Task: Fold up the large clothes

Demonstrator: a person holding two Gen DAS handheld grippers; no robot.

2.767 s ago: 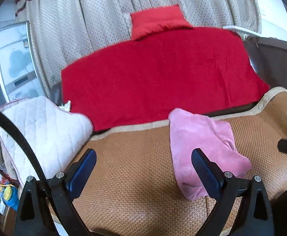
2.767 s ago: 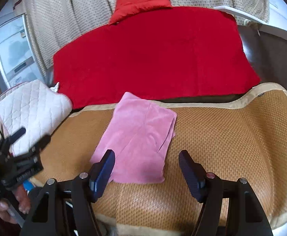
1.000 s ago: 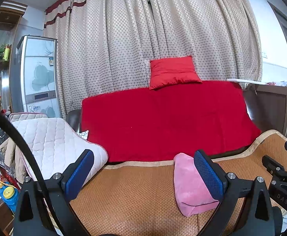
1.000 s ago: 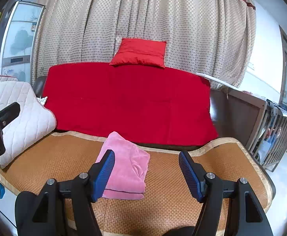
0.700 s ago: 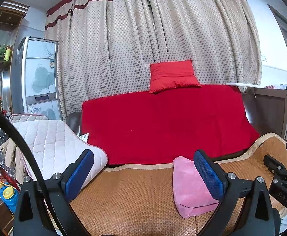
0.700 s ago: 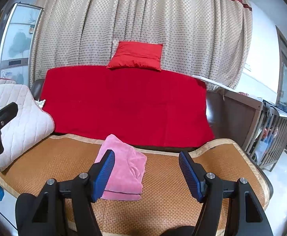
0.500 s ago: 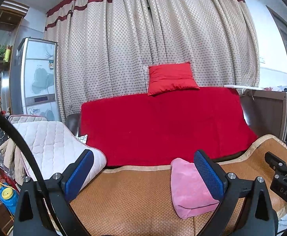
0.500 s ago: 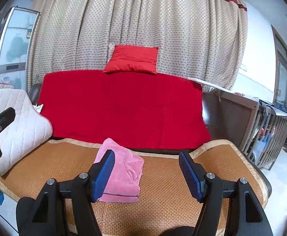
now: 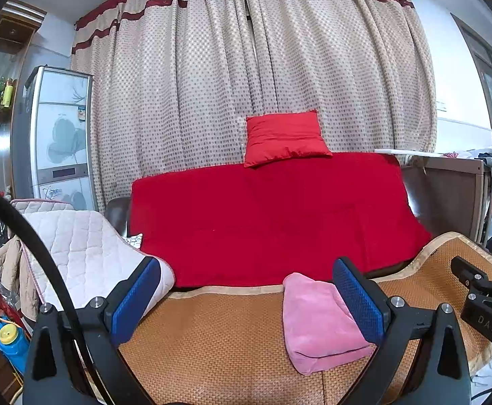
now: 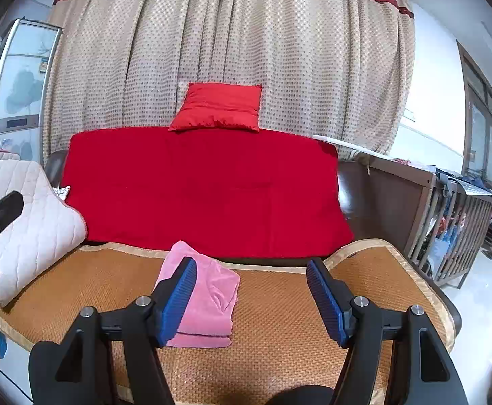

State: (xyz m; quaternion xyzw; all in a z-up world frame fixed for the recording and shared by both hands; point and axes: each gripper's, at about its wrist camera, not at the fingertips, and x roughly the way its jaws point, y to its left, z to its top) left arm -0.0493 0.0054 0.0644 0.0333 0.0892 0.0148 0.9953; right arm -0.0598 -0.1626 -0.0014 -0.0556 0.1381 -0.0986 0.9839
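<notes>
While both sets of jaws stood spread and empty, found the folded pink garment (image 10: pixel 205 298) on the woven mat (image 10: pixel 279 320), long axis running away, ahead-right of the left gripper (image 9: pixel 246 300), nearer the right gripper (image 10: pixel 251 295).

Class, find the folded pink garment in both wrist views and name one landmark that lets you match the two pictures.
Left wrist: the folded pink garment lies lower right of centre on the woven mat, beside the right blue finger.
Right wrist: folded pink garment lies lower centre-left, partly behind the left blue finger.
Shared landmark: the red cushion atop the red-covered sofa.
</notes>
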